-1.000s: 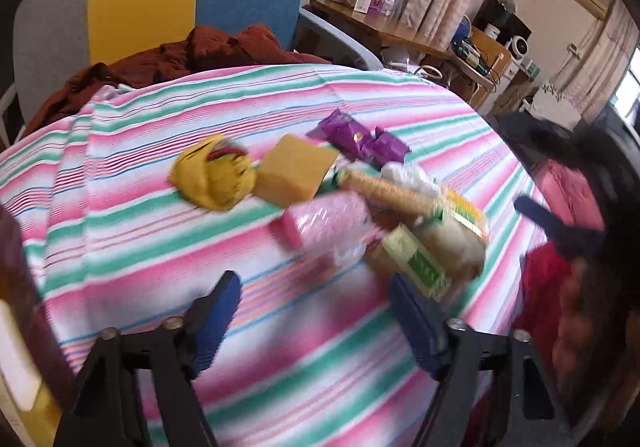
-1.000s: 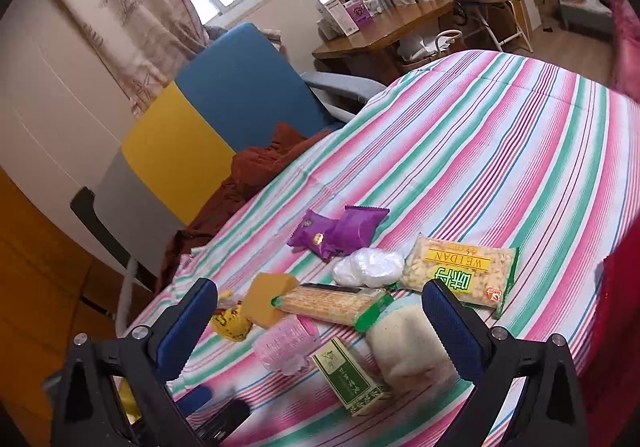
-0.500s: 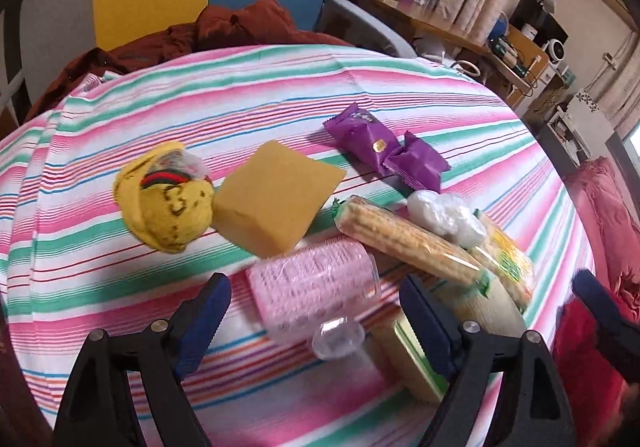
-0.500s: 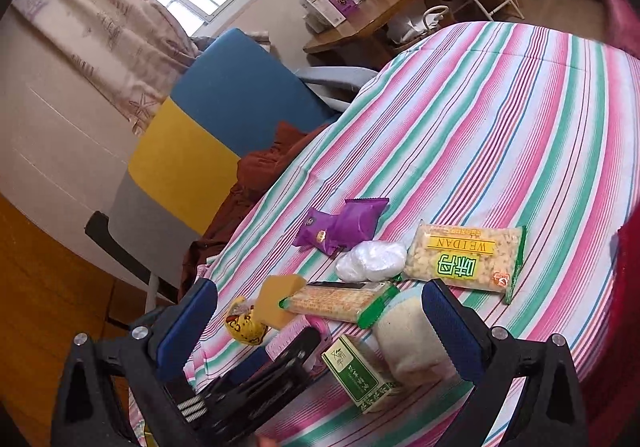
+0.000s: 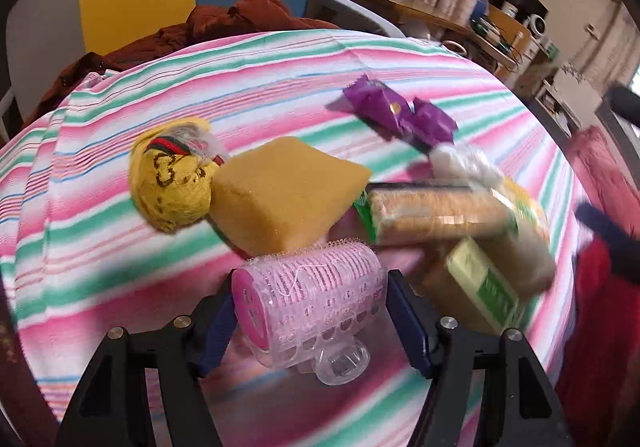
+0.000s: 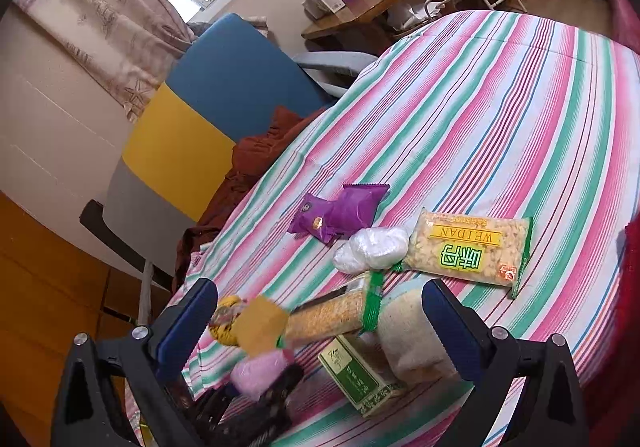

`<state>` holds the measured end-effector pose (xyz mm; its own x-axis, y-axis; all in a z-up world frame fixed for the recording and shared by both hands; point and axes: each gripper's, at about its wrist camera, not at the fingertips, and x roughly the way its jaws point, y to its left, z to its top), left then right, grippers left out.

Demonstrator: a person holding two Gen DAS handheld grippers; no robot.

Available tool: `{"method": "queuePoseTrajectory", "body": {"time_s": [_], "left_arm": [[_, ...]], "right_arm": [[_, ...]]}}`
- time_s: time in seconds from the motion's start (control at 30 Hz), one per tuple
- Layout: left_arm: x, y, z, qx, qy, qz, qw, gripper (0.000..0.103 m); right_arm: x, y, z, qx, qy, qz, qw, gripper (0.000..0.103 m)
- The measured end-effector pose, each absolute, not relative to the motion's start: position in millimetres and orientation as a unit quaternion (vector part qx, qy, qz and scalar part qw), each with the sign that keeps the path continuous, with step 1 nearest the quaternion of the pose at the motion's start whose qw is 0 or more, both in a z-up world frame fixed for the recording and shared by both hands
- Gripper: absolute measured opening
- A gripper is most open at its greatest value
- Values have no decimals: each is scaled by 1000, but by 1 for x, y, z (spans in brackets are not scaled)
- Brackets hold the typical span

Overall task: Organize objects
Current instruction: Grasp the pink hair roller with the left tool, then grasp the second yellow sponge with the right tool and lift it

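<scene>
— Where do we stand with the sorting?

— Our left claw (image 5: pixel 310 303) has its blue pads pressed to both ends of the pink hair roller (image 5: pixel 308 287), so we judge that we are at the grasp. The roller sits at the near edge of the pile on the striped cloth (image 5: pixel 100 247), just in front of the yellow sponge block (image 5: pixel 284 191). Whether it is clear of the cloth yet, we cannot tell.

— And our right claw (image 6: pixel 320 321)?

— Spread wide and holding nothing, hovering over the cracker pack (image 6: pixel 332 313) and the green box (image 6: pixel 360 375).

— What does the next move ask of us?

— Probably a straight lift, kept gentle. The roller is a hollow plastic cylinder, ridged and bristly, with a clear clip underneath; it looks light and may flex or pop free if we squeeze hard. The sponge touches it from behind and could drag along.

— The rest?

— Soft, crinkly things mostly: two purple foil packets (image 6: pixel 340 213), a white plastic wad (image 6: pixel 370 247), a flat snack bag (image 6: pixel 468 251), a balled yellow knit (image 5: pixel 172 187).
</scene>
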<state>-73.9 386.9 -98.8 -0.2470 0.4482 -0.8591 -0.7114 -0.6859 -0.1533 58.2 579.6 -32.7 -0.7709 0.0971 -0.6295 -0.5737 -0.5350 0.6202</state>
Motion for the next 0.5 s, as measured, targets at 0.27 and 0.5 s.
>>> {"method": "queuePoseTrajectory", "body": {"time_s": [0.27,0.5], "left_arm": [[-25,329,-95,-470,156,765,412,71],[-7,295,-96,-471,134,763,423,71]], "right_arm": [[55,578,-35,-286,428,832,206,103],[47,569,-35,-301,416,838,183,103]]}}
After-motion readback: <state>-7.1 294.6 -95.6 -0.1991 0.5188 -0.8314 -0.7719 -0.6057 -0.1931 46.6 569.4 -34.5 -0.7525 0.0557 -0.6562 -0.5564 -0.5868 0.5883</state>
